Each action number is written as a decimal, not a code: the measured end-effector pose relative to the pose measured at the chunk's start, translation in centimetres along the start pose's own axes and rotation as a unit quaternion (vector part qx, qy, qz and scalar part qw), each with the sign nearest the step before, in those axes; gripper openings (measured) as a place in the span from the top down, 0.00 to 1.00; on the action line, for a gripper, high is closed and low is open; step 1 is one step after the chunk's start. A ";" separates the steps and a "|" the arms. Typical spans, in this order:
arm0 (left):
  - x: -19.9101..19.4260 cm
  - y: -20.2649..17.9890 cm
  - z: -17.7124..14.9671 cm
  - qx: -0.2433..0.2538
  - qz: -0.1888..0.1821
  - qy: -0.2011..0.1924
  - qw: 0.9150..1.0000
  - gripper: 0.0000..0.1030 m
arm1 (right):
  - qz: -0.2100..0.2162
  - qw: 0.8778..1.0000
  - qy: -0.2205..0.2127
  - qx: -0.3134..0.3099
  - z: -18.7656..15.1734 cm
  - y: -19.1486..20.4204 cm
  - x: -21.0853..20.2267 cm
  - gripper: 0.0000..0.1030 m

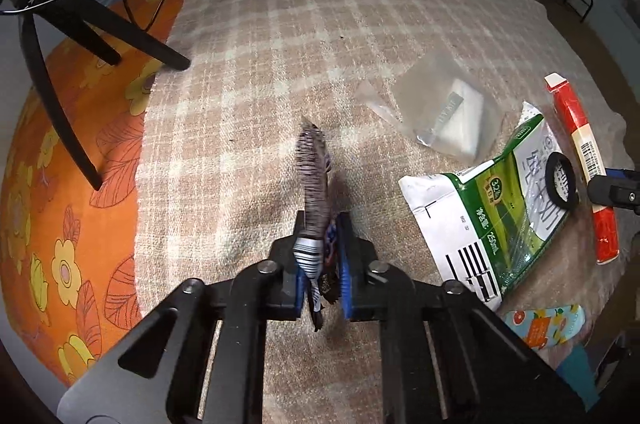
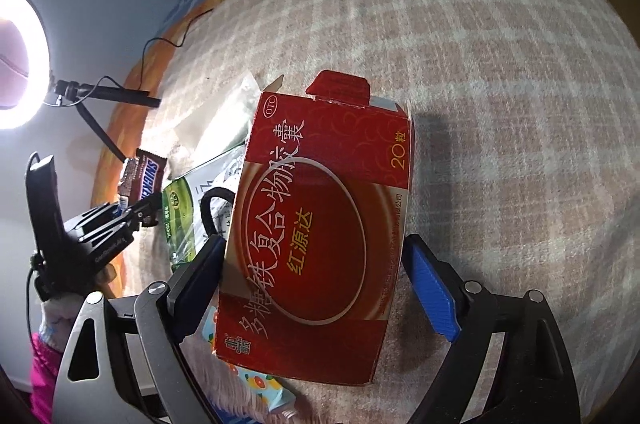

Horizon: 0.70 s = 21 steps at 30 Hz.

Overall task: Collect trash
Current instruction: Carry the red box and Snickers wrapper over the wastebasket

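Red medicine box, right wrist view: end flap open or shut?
Open. The red medicine box has its tuck flap sticking up past the far end, side tabs splayed out. Whether anything is inside cannot be told.

A red medicine box (image 2: 320,224) is seen between the spread blue-padded jaws of the right gripper (image 2: 316,288), above a checked blanket (image 2: 500,84). At left, a Snickers wrapper (image 2: 142,176) is clamped by the left gripper (image 2: 138,210), beside a green milk carton (image 2: 180,220).
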<state>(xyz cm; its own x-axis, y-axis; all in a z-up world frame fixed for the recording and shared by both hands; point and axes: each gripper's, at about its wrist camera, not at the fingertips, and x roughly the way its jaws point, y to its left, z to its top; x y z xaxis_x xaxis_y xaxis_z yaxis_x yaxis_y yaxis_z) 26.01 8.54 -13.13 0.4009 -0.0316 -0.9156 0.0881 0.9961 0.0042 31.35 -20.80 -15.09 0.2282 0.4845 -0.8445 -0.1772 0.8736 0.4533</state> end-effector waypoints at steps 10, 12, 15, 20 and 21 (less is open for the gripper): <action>-3.3 -0.2 -1.8 -0.014 -0.022 -0.024 0.999 0.92 | 0.000 0.999 -0.028 -0.039 -1.0 0.8 -2.8 0.15; -4.4 -0.7 -2.6 -0.014 -0.028 -0.028 0.999 0.92 | 0.002 0.998 -0.032 -0.054 -1.6 1.3 -3.7 0.15; -6.1 -1.6 -3.8 -0.011 -0.043 -0.033 0.998 0.92 | 0.006 0.996 -0.036 -0.077 -2.4 2.2 -4.7 0.15; -8.9 -3.3 -6.1 -0.002 -0.066 -0.037 0.997 0.92 | 0.014 0.992 -0.038 -0.120 -4.6 3.5 -6.2 0.15; -9.5 -3.7 -6.8 0.000 -0.071 -0.037 0.997 0.92 | 0.017 0.991 -0.037 -0.126 -5.0 3.7 -6.4 0.15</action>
<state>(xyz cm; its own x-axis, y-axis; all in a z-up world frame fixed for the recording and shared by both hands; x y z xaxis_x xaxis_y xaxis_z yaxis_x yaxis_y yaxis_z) 15.73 5.68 -7.19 0.4512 -0.1793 -0.8742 0.1497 0.9809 -0.1239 24.41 -20.91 -9.43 0.2868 0.5231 -0.8026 -0.4175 0.8223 0.3868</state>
